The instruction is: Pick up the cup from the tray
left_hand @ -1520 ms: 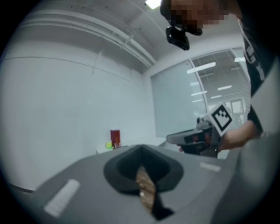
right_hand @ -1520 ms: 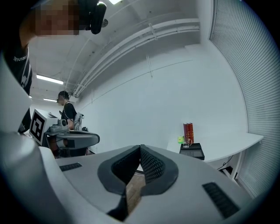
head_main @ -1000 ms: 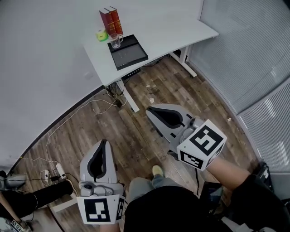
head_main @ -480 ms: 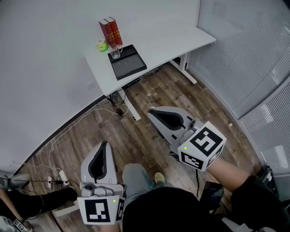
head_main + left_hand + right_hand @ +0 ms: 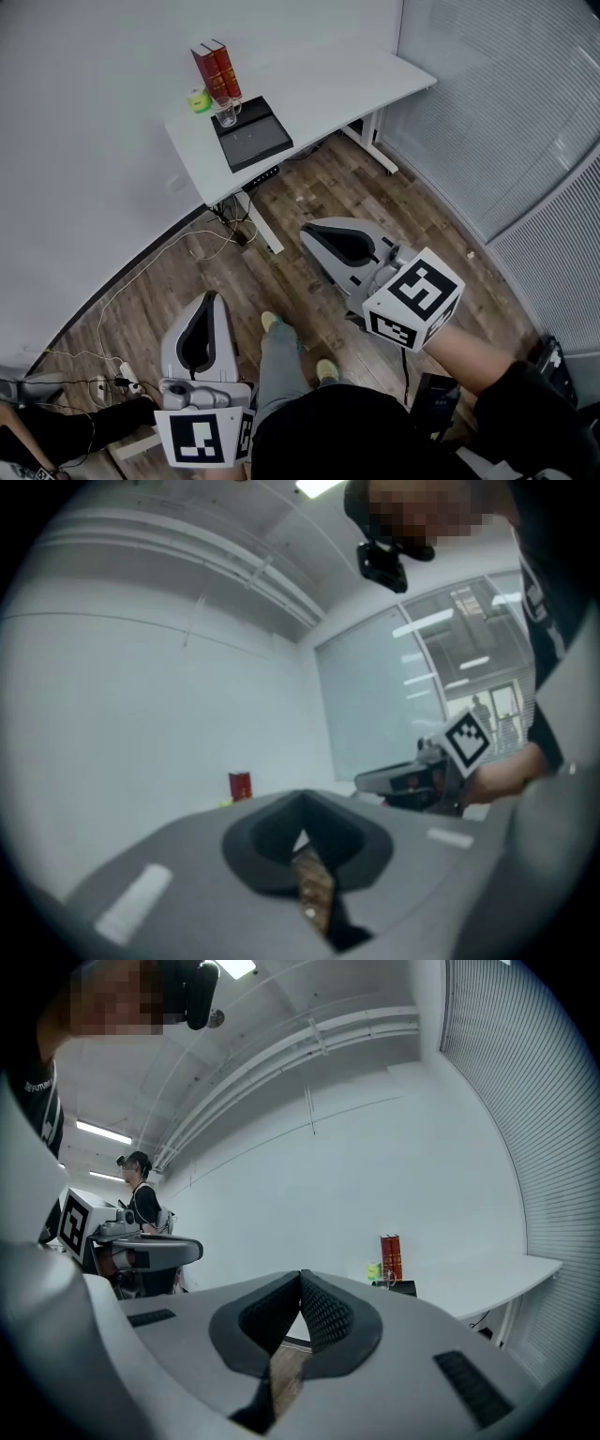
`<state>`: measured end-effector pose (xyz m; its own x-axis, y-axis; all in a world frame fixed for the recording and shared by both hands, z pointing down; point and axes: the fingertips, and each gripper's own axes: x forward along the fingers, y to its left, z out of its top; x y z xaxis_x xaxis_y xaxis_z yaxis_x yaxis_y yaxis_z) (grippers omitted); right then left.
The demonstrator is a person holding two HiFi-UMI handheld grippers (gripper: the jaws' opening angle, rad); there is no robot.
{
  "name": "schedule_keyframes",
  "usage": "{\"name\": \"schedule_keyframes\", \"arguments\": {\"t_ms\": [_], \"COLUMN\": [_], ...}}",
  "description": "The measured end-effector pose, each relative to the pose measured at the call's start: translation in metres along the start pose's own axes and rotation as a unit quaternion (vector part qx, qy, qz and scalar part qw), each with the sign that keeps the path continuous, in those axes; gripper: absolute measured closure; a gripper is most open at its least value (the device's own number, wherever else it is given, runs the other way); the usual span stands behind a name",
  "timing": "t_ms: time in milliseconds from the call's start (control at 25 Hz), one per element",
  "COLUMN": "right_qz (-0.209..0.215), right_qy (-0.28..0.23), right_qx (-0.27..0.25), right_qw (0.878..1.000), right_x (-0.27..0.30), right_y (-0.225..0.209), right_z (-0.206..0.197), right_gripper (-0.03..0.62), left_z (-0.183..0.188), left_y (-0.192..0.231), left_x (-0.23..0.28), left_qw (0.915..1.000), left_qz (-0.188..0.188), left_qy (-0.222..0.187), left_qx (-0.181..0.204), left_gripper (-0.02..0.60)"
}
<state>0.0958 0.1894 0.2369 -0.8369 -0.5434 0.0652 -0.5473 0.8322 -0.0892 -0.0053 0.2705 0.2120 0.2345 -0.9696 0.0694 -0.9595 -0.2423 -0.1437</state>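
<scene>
A white surface (image 5: 319,89) stands against a white wall, with a black tray (image 5: 255,142) on it. The floor (image 5: 309,192) is brown wood. Grey blinds (image 5: 506,112) cover the side of the room far from the tray. Thin wires (image 5: 178,246) lie on the floor, down below the tray's end of the surface.

The cup (image 5: 226,112) is clear glass with a handle. It stands upright in the tray, in the corner closest to the wall. Two red books (image 5: 215,69) stand just behind the tray, by the wall. A small green thing (image 5: 198,99) sits on the surface just beside that same corner of the tray.

Both tongs are over the floor, well apart from the tray. The right tongs (image 5: 317,234) are closed, with the tips touching each other. Nothing is between them; only a bit of floor shows through the gap behind the tips. The left tongs (image 5: 208,305) are closed too, tips together, and hold nothing. They are farther from the tray than the right tongs.
</scene>
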Motion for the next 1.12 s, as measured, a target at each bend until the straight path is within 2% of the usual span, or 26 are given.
{"name": "schedule_keyframes", "arguments": {"t_ms": [600, 1120], "right_qz": [0.002, 0.001], "right_qy": [0.013, 0.029], "right_qx": [-0.019, -0.026], "right_qw": [1.0, 0.999], "right_x": [0.053, 0.15], "right_y": [-0.02, -0.061], "right_z": [-0.001, 0.009], "right_gripper": [0.58, 0.58], "left_z": [-0.013, -0.018], "left_y": [0.043, 0.125], "left_x": [0.039, 0.114], "left_qw": [0.9998, 0.9997], "left_qz": [-0.001, -0.003], "left_qy": [-0.011, -0.011], "left_qx": [-0.014, -0.021], "left_gripper": [0.58, 0.58]}}
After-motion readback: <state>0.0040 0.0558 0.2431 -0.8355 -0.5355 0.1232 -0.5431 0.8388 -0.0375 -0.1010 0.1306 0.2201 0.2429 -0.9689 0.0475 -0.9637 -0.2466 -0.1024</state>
